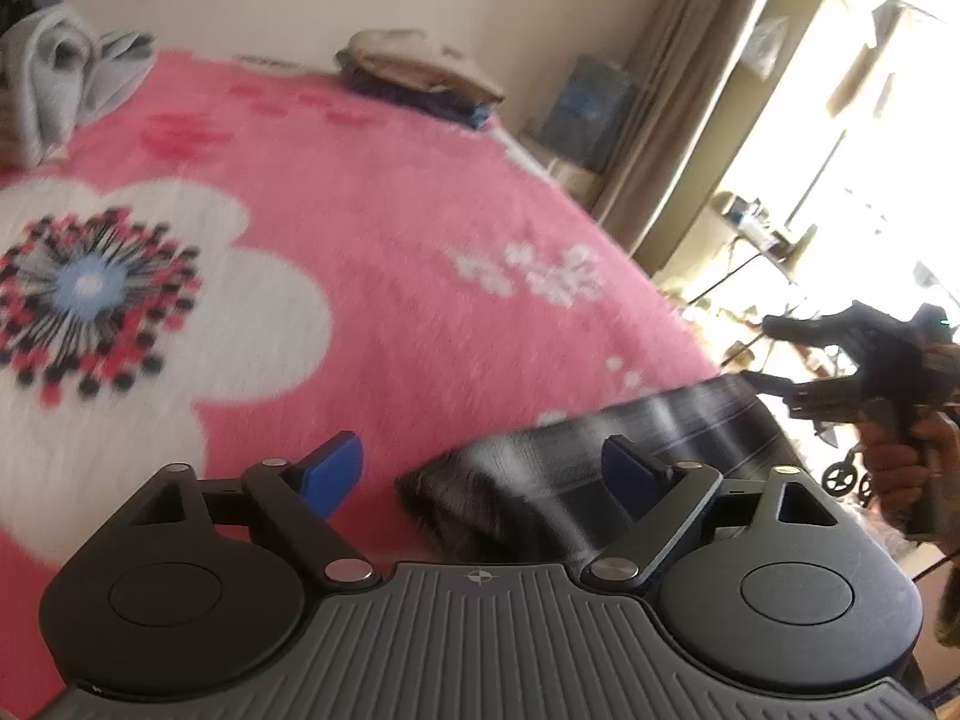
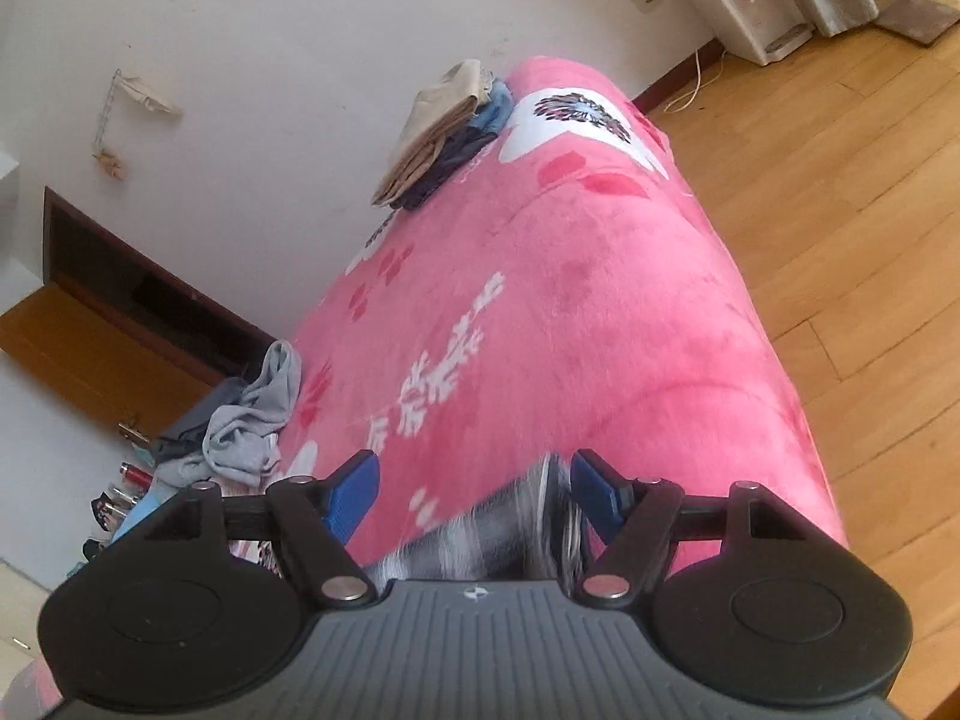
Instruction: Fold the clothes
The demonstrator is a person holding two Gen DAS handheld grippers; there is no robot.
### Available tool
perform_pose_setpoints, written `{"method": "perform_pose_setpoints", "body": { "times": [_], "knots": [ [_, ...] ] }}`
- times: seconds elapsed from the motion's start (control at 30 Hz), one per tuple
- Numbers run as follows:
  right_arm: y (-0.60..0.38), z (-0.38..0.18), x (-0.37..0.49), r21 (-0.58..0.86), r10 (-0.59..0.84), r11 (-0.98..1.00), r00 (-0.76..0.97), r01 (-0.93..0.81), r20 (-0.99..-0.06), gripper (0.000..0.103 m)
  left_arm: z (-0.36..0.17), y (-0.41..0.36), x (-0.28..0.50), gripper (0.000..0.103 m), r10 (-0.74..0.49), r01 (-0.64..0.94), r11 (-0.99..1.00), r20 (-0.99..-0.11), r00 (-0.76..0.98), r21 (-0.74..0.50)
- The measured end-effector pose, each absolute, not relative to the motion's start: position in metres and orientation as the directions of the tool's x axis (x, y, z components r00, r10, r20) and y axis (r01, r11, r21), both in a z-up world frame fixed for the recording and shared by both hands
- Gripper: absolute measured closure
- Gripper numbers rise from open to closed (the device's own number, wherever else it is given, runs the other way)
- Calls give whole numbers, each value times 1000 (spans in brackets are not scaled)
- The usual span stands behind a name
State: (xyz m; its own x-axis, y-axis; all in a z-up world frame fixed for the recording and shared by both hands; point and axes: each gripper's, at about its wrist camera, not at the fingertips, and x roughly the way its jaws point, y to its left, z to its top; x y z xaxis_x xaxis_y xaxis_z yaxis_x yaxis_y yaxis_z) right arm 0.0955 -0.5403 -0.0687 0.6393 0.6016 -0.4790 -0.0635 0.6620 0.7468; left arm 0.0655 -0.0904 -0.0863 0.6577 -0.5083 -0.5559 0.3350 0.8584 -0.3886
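Left tool [image 1: 486,468] gapes wide above the dark striped garment [image 1: 600,450] on the pink bed [image 1: 372,228]; right tool [image 2: 474,492] likewise wide, gripping nothing.

Middle of pink blanket [image 1: 372,252] bare, free passage. Folded stack [image 1: 420,75] blocks far edge by wall. Grey heap [image 1: 60,78] crowds far left corner. Dark striped garment [image 1: 600,456] lies at near edge just ahead of left gripper [image 1: 483,474]. Right gripper [image 1: 774,354] hangs beyond garment's right end
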Motion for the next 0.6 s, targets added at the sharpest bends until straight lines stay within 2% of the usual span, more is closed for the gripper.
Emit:
{"method": "perform_pose_setpoints", "body": {
  "times": [0.1, 0.17, 0.3, 0.53, 0.6],
  "knots": [
    [-540, -75, 109, 752, 621, 654, 625, -81, -472, 30, -85, -99, 71, 9, -551, 409, 834, -523, 650, -370],
    [-539, -81, 118, 758, 632, 646, 616, -84, -470, 31, -89, -106, 77, 9, -554, 432, 832, -538, 635, -348],
    [-538, -93, 126, 767, 657, 635, 586, -91, -475, 31, -97, -111, 83, 18, -548, 433, 835, -585, 598, -340],
    [-559, -109, 104, 852, 741, 517, 542, -82, -397, 31, -96, -106, 72, 25, -579, 486, 806, -620, 530, -337],
    [-561, -110, 98, 864, 762, 495, 524, -90, -382, 31, -97, -107, 73, 30, -575, 489, 807, -625, 528, -331]
  ]
}}
